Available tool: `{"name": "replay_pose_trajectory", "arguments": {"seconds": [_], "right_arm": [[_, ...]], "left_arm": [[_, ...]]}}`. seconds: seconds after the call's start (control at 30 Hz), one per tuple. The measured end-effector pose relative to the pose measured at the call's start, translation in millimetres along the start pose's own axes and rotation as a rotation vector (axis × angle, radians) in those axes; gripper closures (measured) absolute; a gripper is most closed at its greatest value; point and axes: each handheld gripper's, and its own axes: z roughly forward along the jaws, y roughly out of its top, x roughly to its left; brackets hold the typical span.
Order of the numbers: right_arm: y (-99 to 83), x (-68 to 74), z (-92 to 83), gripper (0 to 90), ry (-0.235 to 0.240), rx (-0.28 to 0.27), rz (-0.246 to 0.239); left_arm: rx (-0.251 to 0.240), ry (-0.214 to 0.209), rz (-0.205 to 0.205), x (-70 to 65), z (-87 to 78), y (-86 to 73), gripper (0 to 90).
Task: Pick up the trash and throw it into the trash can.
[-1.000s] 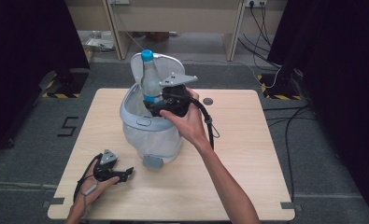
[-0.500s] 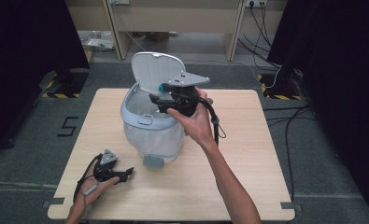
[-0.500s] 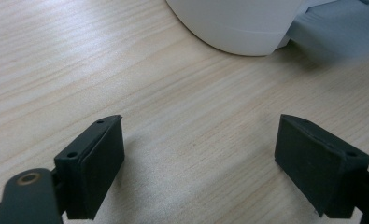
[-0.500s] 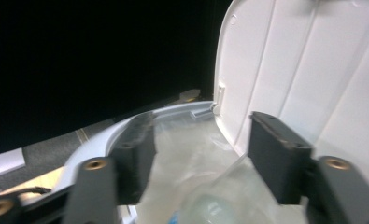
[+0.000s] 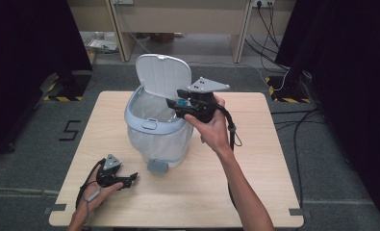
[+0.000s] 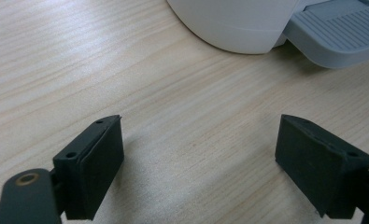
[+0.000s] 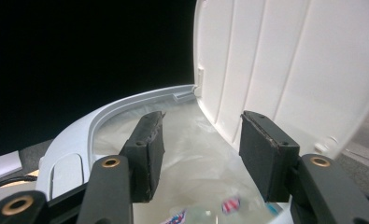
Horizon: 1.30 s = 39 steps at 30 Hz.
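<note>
A pale grey pedal bin (image 5: 149, 126) with a clear liner stands mid-table, its white lid (image 5: 162, 77) up. My right gripper (image 5: 174, 98) hovers over the bin's right rim and points at the lid. Its jaws have just been closing and hold nothing; in the right gripper view (image 7: 201, 140) only the liner and the lid (image 7: 294, 70) lie beyond them. Deep in the liner lies a clear bottle with a red and blue label (image 7: 229, 205). My left gripper (image 5: 130, 179) rests on the table at the front left, open and empty (image 6: 201, 135).
The bin's grey foot pedal (image 5: 157, 166) sticks out toward me, just right of the left gripper (image 6: 336, 32). The wooden table (image 5: 255, 159) has bare room on its right half. A cable hangs from the right gripper. Dark floor and shelving lie beyond.
A second ago the right gripper held a blue-capped bottle upright over the bin. The bottle has since gone down into the bin, and the gripper has drifted right, its jaws narrower.
</note>
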Motion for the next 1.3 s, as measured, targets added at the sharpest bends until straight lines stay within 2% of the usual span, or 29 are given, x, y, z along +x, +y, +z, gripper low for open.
{"name": "replay_pose_trajectory", "arguments": {"seconds": [0.63,1.3], "right_arm": [[-9.2,-16.3,-15.0,48.9,-0.031,-0.002,0.028],[-18.2,-40.2,-29.4,50.0,-0.099,0.003,0.058]], "left_arm": [[-0.001,0.0,0.0,0.1,0.1,0.0,14.3],[0.0,0.001,0.001,0.1,0.0,0.0,14.3]]}}
